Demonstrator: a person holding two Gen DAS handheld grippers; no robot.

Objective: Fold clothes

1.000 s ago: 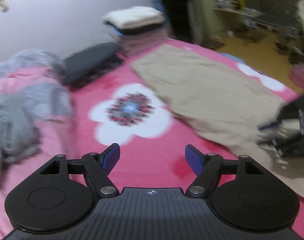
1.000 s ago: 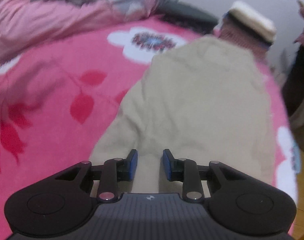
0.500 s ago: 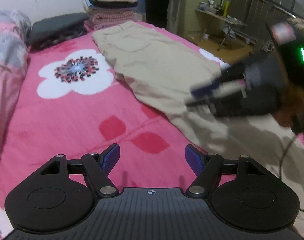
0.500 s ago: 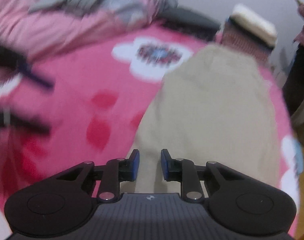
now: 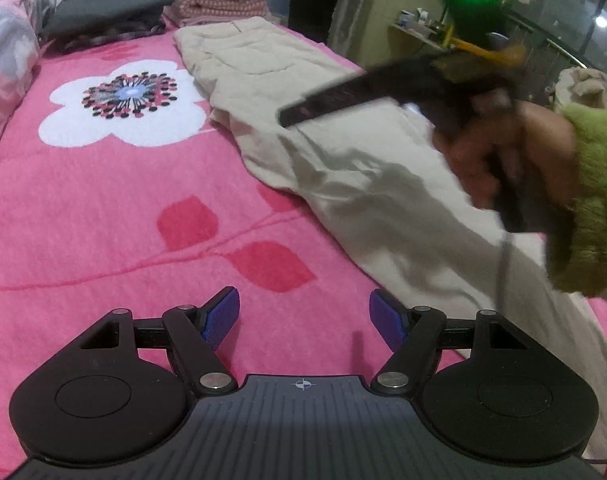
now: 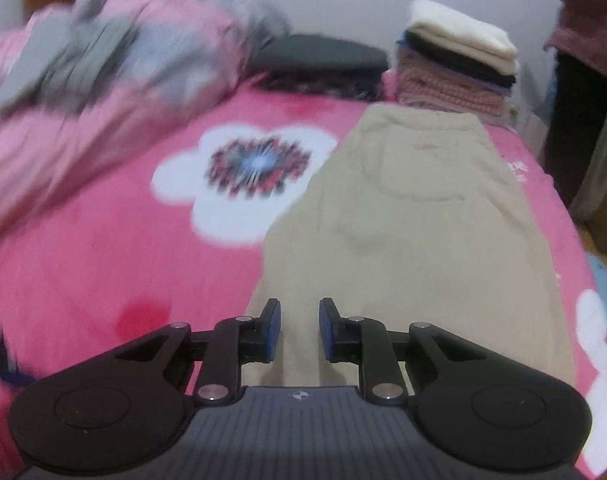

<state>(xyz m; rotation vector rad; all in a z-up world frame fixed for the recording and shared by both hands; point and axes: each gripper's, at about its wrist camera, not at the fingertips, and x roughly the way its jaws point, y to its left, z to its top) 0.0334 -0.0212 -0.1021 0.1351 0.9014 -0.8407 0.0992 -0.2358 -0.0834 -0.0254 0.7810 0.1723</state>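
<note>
Two grippers are hovering over beige trousers [image 6: 415, 216] lying 12-to-5 o'clock; right gripper [image 6: 299, 330] jaws have been closing, pinching nothing; left gripper [image 5: 303, 316] released. Grab both hem corners evenly.

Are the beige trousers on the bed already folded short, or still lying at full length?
Still at full length: the beige trousers stretch along the pink bedcover, not folded short.

Bed [image 5: 83, 208] w/ pink cover, white flower & red leaf print. Directly on it: beige trousers [image 5: 343, 152] laid lengthwise along its right half, waist end twd the far edge, rumpled near the middle. Far end: stack of folded clothes [image 6: 455, 68], cream on top, touching the waist end. Just left of stack: dark cushion [image 6: 323, 58]. Left side: pink/grey quilt [image 6: 103, 76], bunched.
</note>
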